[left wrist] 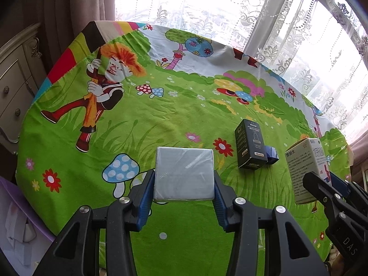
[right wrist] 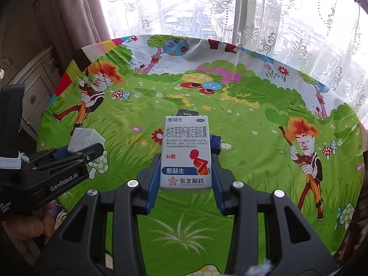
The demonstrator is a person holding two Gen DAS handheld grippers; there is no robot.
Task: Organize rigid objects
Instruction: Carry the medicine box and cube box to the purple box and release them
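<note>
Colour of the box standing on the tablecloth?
Black box with small green label details; clearest in the left wrist view.

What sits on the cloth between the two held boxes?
In the left wrist view, a black upright carton with a small blue box beside it stands between the grey wrapped box and the white medicine box.

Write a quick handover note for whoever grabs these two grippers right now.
Left gripper: shut on the grey wrapped box, held above the tablecloth.
Right gripper: shut on the white medicine box, also lifted.
On the cloth: black box standing, small blue object touching its right side.
Done: both boxes picked up.
Left: set both down; the target spot isn't visible.
</note>
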